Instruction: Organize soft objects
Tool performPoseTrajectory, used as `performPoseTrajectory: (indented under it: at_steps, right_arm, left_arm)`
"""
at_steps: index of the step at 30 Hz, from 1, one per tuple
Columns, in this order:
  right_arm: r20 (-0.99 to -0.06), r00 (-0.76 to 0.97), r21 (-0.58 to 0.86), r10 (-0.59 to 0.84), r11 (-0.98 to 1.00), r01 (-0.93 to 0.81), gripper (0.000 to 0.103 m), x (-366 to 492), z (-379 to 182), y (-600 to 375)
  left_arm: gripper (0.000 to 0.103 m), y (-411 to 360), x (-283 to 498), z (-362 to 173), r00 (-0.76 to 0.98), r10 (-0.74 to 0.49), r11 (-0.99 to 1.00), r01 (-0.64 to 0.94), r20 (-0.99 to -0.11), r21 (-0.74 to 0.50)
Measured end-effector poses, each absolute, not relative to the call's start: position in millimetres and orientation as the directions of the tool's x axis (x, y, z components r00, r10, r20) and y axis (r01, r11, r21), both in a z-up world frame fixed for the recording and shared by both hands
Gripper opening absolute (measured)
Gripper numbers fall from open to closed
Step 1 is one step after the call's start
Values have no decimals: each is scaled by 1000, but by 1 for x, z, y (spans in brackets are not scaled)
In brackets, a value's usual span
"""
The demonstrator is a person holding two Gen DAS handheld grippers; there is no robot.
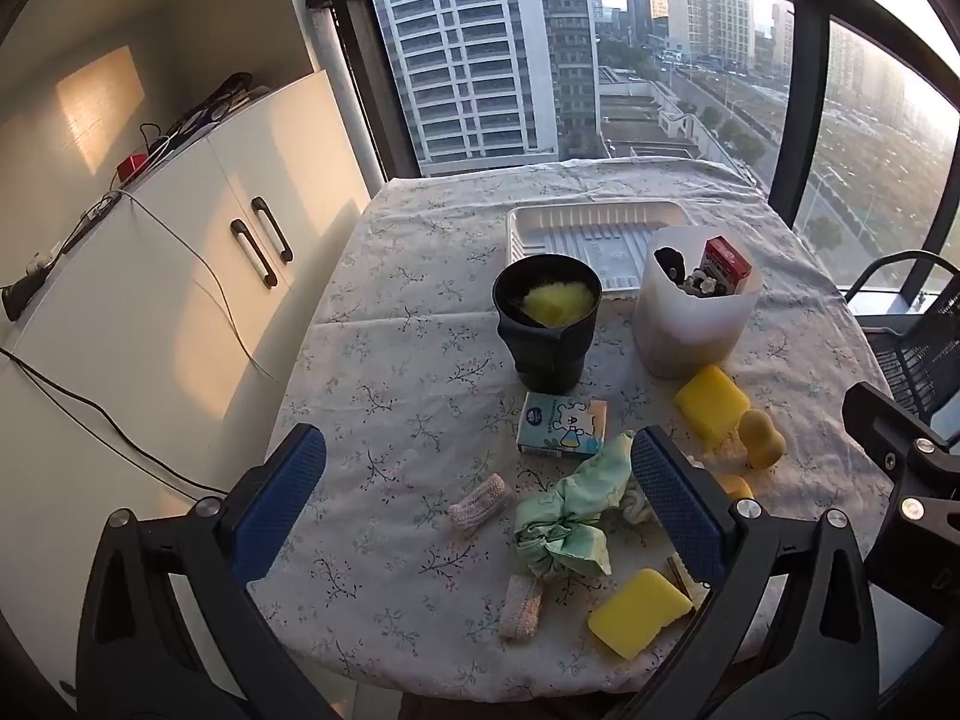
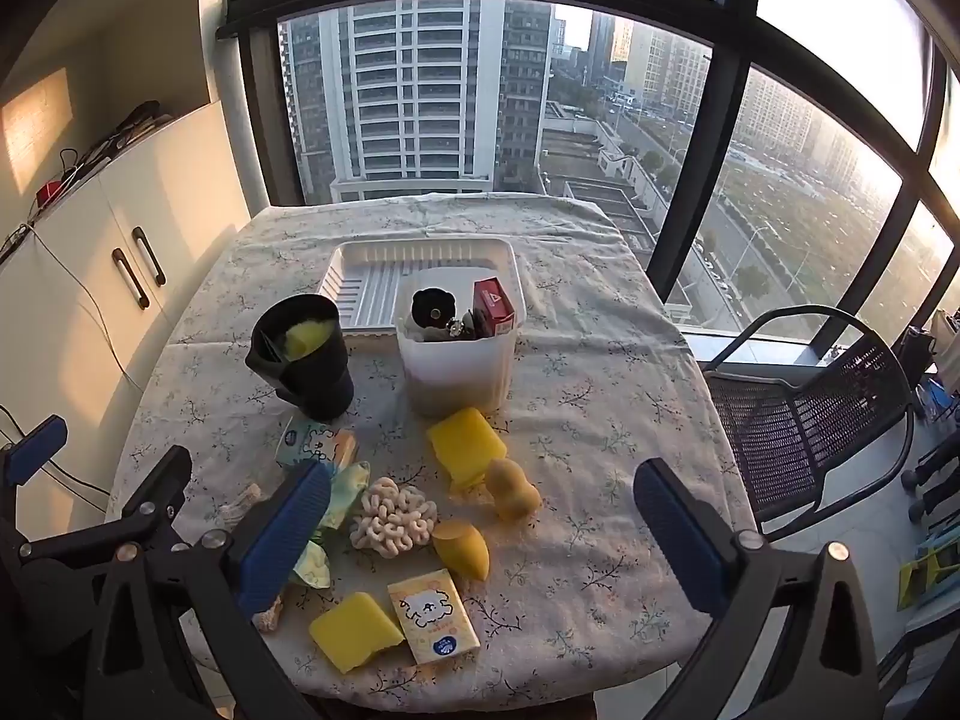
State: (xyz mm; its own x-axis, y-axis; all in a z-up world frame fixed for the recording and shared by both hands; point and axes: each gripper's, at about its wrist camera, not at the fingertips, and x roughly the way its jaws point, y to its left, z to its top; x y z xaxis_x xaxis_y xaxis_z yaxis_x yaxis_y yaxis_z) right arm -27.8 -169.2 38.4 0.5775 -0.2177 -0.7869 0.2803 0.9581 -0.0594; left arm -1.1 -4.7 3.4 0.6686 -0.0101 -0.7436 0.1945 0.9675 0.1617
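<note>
Tablecloth [image 1: 384, 276]: green cloth [image 1: 564, 516] btwn gripper [image 1: 480, 510] fingers.

High-rise apartment room: floral-clothed table [image 2: 600, 360] at a floor-length window [image 2: 660, 120], white cabinet [image 1: 180, 276] left, mesh chair [image 2: 810, 420] right.

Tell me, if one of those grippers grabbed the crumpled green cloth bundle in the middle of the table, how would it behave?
The green cloth bundle looks crumpled and loosely gathered, so it would probably sag and drape from the pads instead of holding shape. It seems light for its bulk. Lying flat on the tablecloth, it is unlikely to roll, though a push may just bunch it.
</note>
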Motion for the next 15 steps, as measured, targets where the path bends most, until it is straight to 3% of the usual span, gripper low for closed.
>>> performPoseTrajectory:
  at_steps: [15]
  right_arm:
    - [-789, 574, -63, -221, 957, 281, 103, -27, 39, -168]
  left_arm:
    - [103, -4, 0, 2, 669, -14, 968, 195, -743, 158]
